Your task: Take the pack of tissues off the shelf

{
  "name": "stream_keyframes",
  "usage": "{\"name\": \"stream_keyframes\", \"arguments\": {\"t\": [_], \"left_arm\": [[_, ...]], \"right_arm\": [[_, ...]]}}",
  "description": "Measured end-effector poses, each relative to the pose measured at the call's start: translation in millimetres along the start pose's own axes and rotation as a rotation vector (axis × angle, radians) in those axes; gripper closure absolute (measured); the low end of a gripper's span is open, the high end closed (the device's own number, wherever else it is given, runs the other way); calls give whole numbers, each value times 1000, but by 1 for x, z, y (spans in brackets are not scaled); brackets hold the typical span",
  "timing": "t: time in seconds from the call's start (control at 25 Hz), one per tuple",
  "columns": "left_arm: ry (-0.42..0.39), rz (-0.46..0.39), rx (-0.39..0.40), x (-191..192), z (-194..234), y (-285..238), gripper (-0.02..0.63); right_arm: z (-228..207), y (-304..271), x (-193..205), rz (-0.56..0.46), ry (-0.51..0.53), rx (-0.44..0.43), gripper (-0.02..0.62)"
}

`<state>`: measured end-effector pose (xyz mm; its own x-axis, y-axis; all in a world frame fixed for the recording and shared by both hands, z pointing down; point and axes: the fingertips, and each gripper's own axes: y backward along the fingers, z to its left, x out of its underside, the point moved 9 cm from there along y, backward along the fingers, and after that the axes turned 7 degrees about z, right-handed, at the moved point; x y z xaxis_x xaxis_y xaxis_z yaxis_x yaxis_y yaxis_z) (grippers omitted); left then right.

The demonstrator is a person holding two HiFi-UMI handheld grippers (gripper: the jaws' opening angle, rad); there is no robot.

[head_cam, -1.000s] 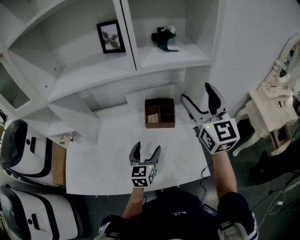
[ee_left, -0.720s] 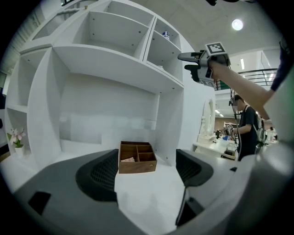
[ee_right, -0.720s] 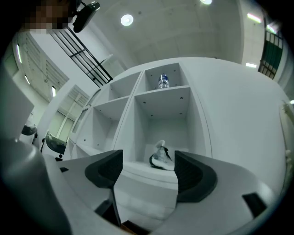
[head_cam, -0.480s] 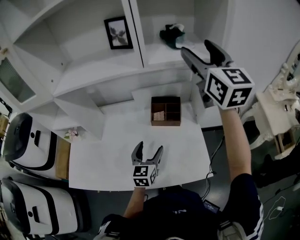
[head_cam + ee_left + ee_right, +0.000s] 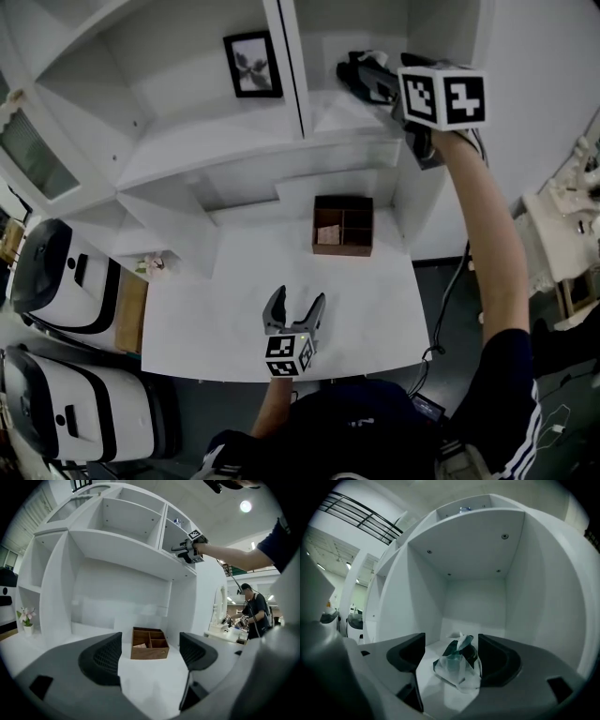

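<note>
Head view, right hand-held gripper: held high at the upper right shelf compartment, beside the pack of tissues.
Head view, left hand-held gripper: low over the table, jaws apart.
Left gripper view: nothing between the spread jaws; a wooden box stands on the table ahead.
Right gripper view: jaws open on either side of the pack of tissues, which lies on the shelf nearer the right jaw, unclamped.

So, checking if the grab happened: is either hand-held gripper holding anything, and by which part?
Nothing is held. The right hand-held gripper stands open around the tissue pack, not clamping it; the left hand-held gripper is open and empty.
</note>
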<state>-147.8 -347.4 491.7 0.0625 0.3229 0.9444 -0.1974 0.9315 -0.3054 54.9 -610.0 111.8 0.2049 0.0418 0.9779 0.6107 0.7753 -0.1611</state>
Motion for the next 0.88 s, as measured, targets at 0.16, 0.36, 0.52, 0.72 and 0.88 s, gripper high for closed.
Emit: {"name": "stream_keyframes", "arguments": {"t": [0.16,0.36,0.52,0.72,0.88], "left_arm": [[12,-14,-20,-2,8,-1,232],[30,-14,-28,4,10,-2,232],[28,-17,-28,4,11,-3,232],[37,-18,-45,5,17,0,232],[41,-14,-38,8,15,1,232]], "right_arm": [[-8,-24,-3,94,-22,0,244],[-12,-40,2,183,1,29,331],[-12,-46,5,220,15,30,574],[-9,-46,7,220,60,54,580],[-10,-44,7,186,68,76,581]]}}
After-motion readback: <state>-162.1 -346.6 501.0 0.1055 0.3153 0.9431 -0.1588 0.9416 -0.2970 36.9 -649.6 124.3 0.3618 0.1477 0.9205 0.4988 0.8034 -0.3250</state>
